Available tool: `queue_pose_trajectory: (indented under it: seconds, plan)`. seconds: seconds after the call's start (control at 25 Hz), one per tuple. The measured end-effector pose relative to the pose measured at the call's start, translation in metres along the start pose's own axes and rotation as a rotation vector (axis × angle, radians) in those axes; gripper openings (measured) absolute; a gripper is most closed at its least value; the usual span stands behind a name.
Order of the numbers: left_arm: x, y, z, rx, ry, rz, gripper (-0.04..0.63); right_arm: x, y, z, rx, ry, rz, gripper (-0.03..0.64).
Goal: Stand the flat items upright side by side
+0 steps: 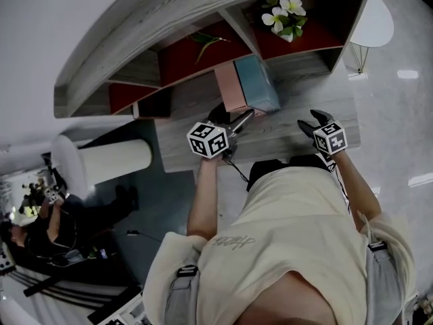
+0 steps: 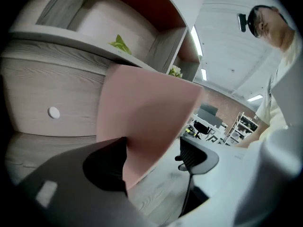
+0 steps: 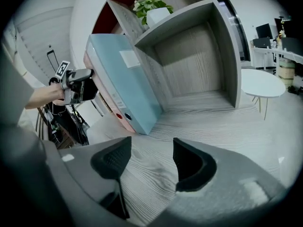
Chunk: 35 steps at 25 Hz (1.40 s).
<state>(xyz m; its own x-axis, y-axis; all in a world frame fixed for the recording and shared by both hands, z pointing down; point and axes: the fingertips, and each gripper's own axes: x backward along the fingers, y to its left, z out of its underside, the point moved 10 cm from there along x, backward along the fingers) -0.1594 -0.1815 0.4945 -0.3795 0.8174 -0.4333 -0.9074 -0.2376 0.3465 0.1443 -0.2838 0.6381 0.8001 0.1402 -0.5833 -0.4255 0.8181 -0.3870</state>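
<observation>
Left gripper (image 2: 152, 148): jaws spread wide, clamping nothing. A pink flat cardboard file (image 2: 147, 105) stands in the gap. Its lower edge sits close against the pad at that view's left, contact not certain. The other pad is clear of it, with bare desktop between. Reads as released, file not gripped.

Right gripper (image 3: 151, 148): jaws partly apart, only wood grain between them. It is empty and hangs over the pale grey wood-grain desktop (image 3: 208, 126), well apart from the files.

Files: the pink flat cardboard file stands on edge, upright, on the desktop. Just beside it, face to face and touching, is a pale blue flat box file (image 3: 125, 86), also upright. Its spine is turned toward the right gripper, with a round finger hole low on the spine. In the head view the pair stands at the foot of a shelf divider, pink at left, blue at right. The left gripper is at the pink one's outer side.

Surroundings:
- A grey wooden shelf unit with red back panels (image 1: 135, 53) rises behind the files.
- A white pot of white flowers (image 1: 284, 15) sits on an upper shelf board, up and to the right of the files.
- A green leaf (image 2: 120, 44) lies on the board above the pink file.
- A drawer front with a round white knob (image 2: 53, 112) shows left of the pink file in the left gripper view.
- A round white side table (image 3: 260, 84) stands on the floor beyond the desk's right end
</observation>
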Motion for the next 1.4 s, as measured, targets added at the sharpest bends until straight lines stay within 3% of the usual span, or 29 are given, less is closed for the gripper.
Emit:
queue_pose_trajectory:
  seconds: [0.48,0.68,0.88,1.16,1.32,1.4]
  plan:
    - [-0.003,0.007,0.001,-0.026,0.008,0.030,0.378,0.017,-0.005,0.013,-0.058,-0.031,0.044,0.275]
    - [0.001,0.003,0.004,-0.020,0.002,-0.014,0.364,0.018,0.012,0.012,-0.061,-0.052,0.015,0.275]
    - [0.017,-0.008,0.013,-0.003,-0.027,-0.048,0.313,0.018,0.038,-0.002,0.005,-0.065,-0.021,0.275]
    - [0.049,-0.015,0.035,0.015,-0.095,0.008,0.293,0.020,0.083,-0.018,0.234,-0.078,0.029,0.272]
    - [0.085,-0.023,0.050,0.008,-0.156,0.020,0.209,0.027,0.118,-0.007,0.247,-0.069,0.064,0.272]
    - [0.110,-0.026,0.062,0.008,-0.170,0.007,0.132,0.034,0.138,-0.003,0.214,-0.097,0.085,0.265]
